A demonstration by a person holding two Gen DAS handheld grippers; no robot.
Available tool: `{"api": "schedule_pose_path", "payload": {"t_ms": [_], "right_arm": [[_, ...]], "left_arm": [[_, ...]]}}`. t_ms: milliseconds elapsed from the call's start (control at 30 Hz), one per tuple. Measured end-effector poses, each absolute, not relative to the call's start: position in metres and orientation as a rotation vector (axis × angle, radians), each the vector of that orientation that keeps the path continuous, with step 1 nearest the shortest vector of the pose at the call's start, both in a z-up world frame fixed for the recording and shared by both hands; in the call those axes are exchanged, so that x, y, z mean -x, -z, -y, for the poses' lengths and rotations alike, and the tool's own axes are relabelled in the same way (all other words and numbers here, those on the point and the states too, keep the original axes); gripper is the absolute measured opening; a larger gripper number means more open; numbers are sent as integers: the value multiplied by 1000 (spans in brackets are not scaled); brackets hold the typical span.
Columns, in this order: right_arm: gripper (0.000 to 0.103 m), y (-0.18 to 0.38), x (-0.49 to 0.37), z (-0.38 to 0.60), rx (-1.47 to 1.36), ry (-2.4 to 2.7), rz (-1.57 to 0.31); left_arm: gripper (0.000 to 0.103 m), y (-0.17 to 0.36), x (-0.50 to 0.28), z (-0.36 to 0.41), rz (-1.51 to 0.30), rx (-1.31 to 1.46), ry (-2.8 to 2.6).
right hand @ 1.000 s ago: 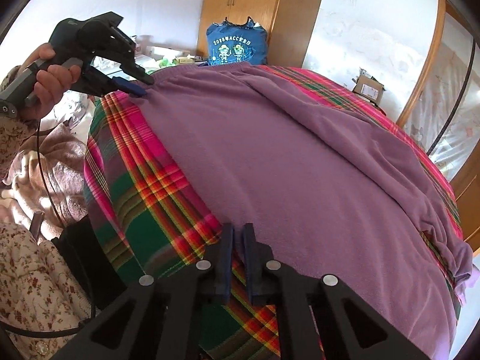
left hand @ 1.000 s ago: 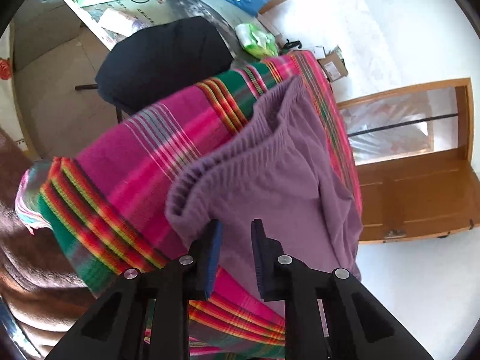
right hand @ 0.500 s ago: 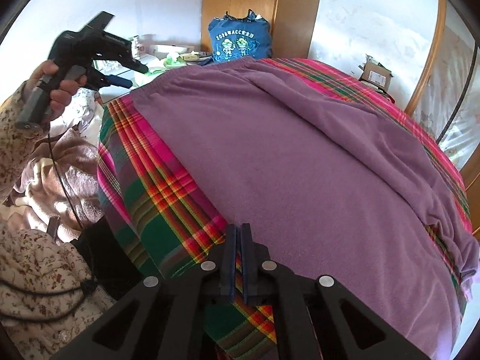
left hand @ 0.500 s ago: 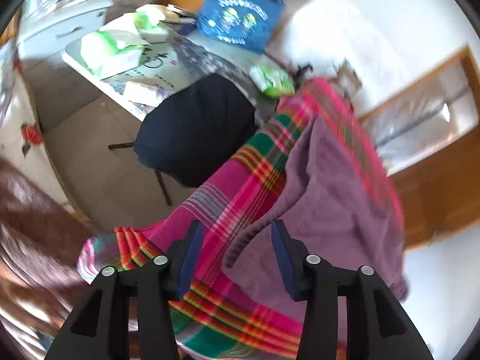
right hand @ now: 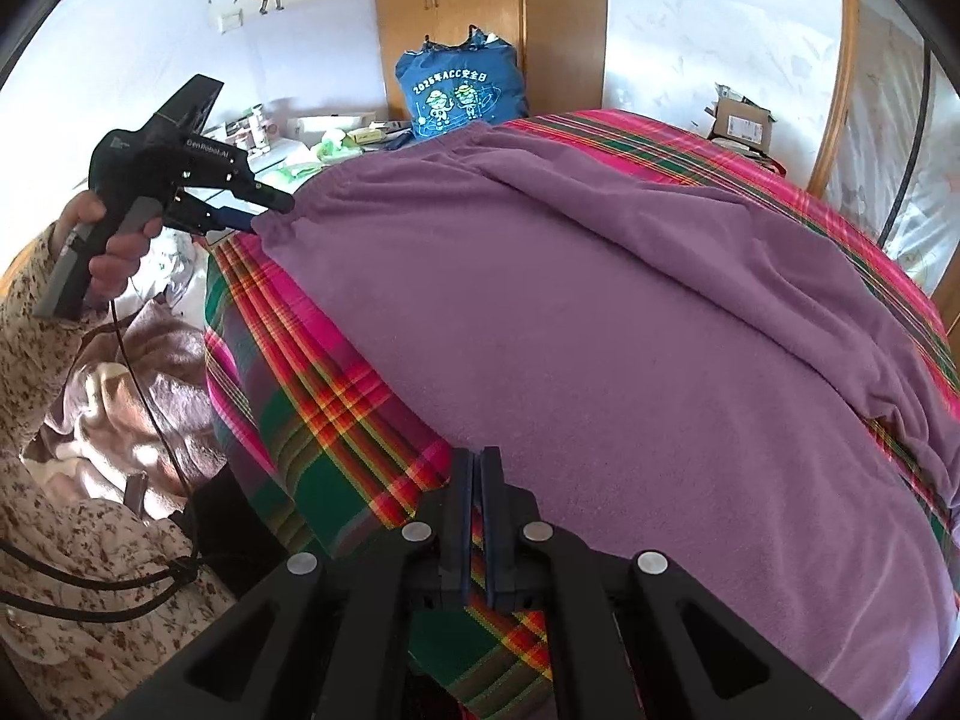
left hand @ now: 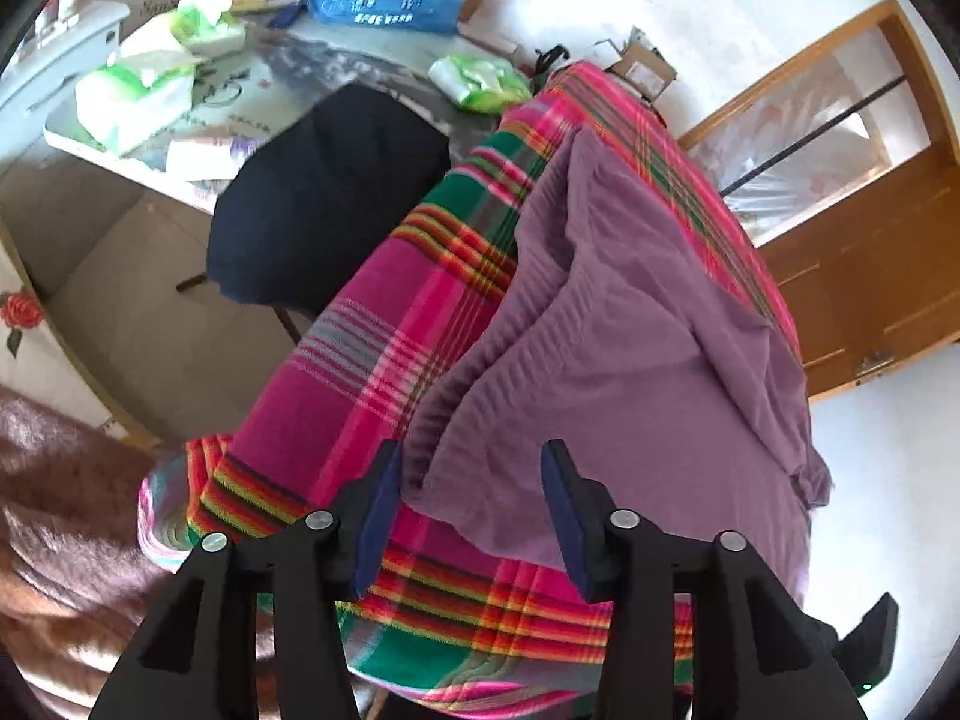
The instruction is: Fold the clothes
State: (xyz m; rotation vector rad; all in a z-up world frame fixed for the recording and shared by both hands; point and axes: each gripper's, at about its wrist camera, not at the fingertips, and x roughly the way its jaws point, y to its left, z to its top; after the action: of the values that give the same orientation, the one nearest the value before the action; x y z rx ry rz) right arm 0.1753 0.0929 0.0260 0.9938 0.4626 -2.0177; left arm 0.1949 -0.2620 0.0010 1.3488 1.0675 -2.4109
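- purple garment (right hand: pixel 630 360) is spread mostly flat across the plaid blanket (right hand: pixel 312 396) on the bed, ribbed elastic waistband (left hand: pixel 480 360) at the near-left corner, one long ridge of a crease running down it
- left gripper (left hand: pixel 468 498) has its fingers wide apart, straddling the waistband corner with nothing pinched; the right wrist view shows the same tool's tips right at that edge
- right gripper (right hand: pixel 477 516) has its fingers pressed together over the bare plaid just beside the garment's near edge, and it doesn't look like any cloth is caught between them
- step in hand looks like lining up a grab on the waistband; whether that's for smoothing it out or starting a fold, one can't tell from this
- next move probably needs the left fingers to close on the ribbed edge itself, not the blanket under it, while the right one would have to spread before it could take hold of anything
- versus a second ago: left fingers were nearly together right at the waistband, half a second ago they'd spread and lifted off, now they're wider and low at the corner again. right fingers closed their small gap and barely moved
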Motion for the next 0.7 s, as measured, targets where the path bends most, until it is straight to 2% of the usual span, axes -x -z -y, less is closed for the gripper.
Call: {"api": "schedule_pose_path", "payload": {"t_ms": [33, 300, 467, 700], "right_arm": [[3, -27, -176, -93, -991, 2020, -461], [2, -48, -173, -102, -978, 2023, -353], [2, -39, -169, -100, -1027, 1984, -358], [2, -17, -162, -97, -1124, 1935, -348]], "left_arm": [[9, 0, -194, 262, -1069, -1360, 2412], [10, -1, -211, 279, -1295, -1334, 2381], [10, 5, -213, 280, -1346, -1356, 2332], [10, 9, -207, 283, -1319, -1383, 2306]]}}
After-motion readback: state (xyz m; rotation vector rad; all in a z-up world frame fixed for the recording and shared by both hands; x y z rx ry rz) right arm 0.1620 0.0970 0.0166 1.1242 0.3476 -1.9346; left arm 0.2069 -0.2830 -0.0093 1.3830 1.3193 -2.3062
